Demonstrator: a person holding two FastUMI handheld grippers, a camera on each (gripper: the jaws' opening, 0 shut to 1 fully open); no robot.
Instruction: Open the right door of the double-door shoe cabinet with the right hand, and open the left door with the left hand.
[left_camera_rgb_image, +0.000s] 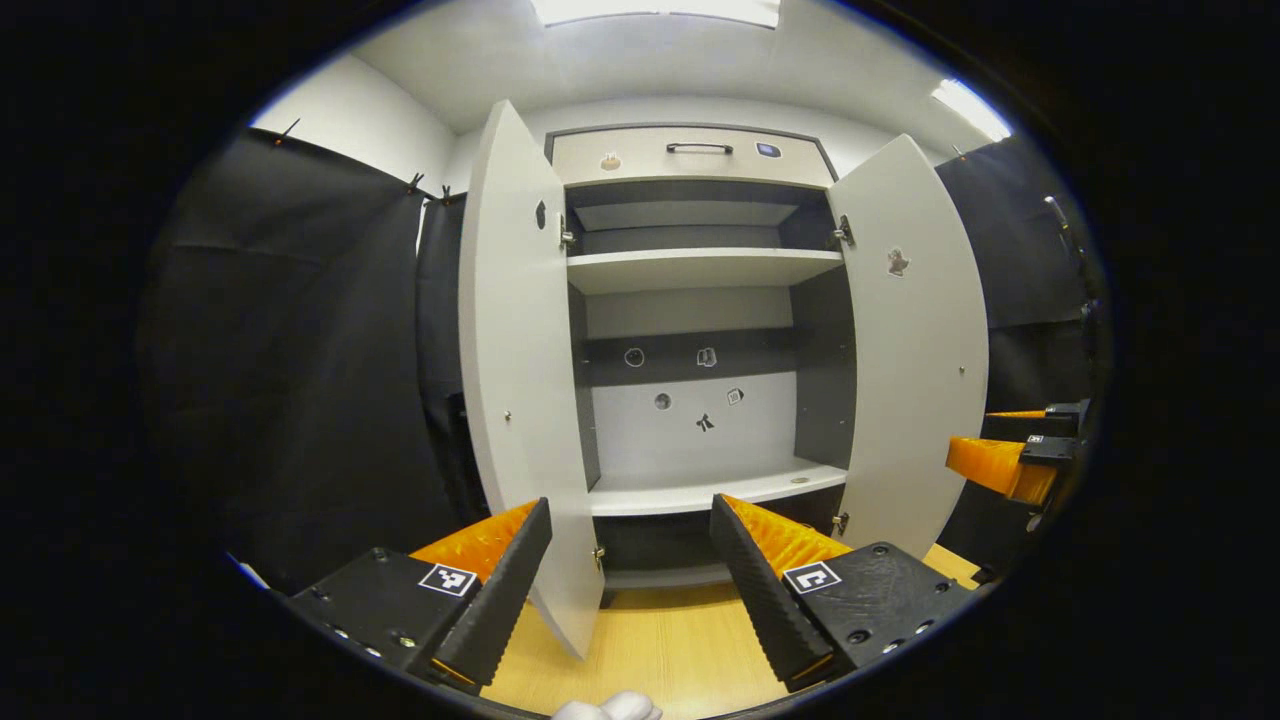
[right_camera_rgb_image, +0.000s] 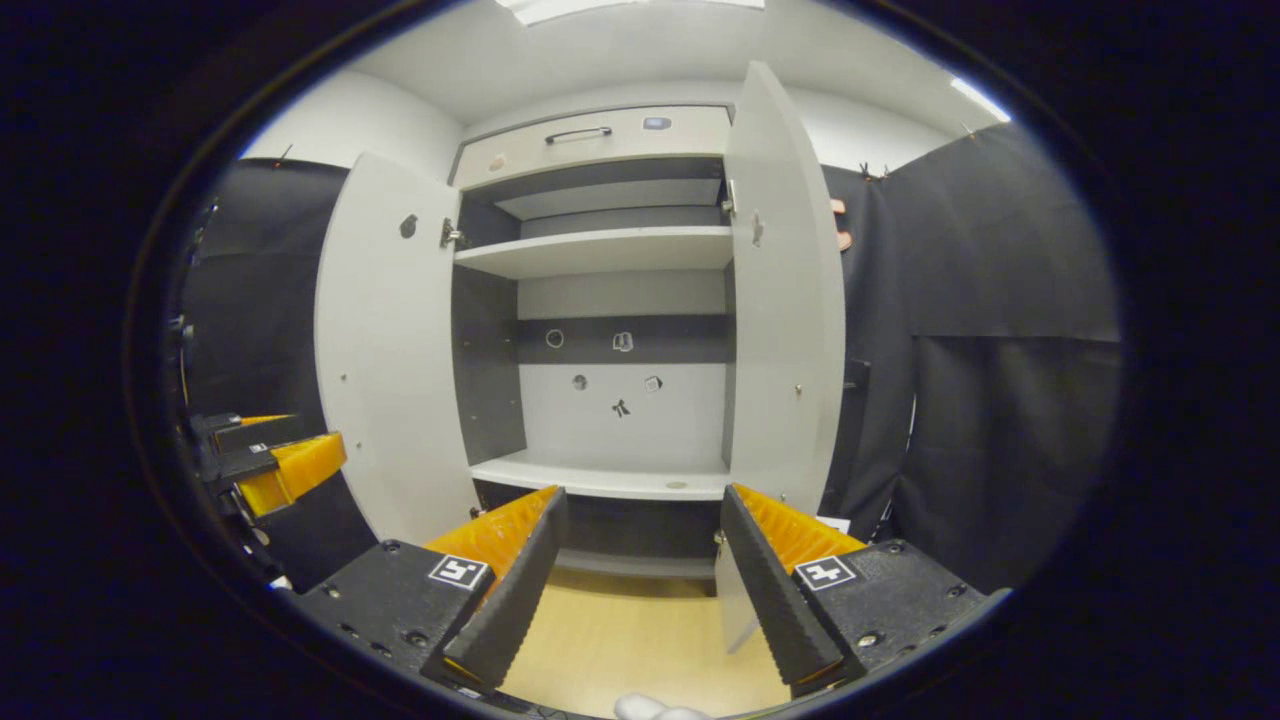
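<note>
The shoe cabinet (left_camera_rgb_image: 700, 270) stands ahead with both doors swung wide. In the left gripper view the left door (left_camera_rgb_image: 520, 380) hangs just beyond my left gripper (left_camera_rgb_image: 630, 508), which is open; the door's lower edge shows in the gap beside one finger, and nothing is gripped. The right door (left_camera_rgb_image: 915, 350) stands open beyond. In the right gripper view the right door (right_camera_rgb_image: 785, 300) hangs just past my right gripper (right_camera_rgb_image: 642, 495), also open and holding nothing. The left door (right_camera_rgb_image: 385, 380) is at the left there. Each gripper shows at the edge of the other's view: right gripper (left_camera_rgb_image: 1005, 440), left gripper (right_camera_rgb_image: 270, 443).
Bare white shelves (left_camera_rgb_image: 700, 268) and a dark back panel with small stickers sit inside the cabinet. Above is a drawer with a dark handle (left_camera_rgb_image: 699, 148). Light wooden floor (left_camera_rgb_image: 660, 640) lies below. Black cloth walls (left_camera_rgb_image: 300, 380) flank both sides. A gloved hand (left_camera_rgb_image: 610, 708) peeks in at the bottom.
</note>
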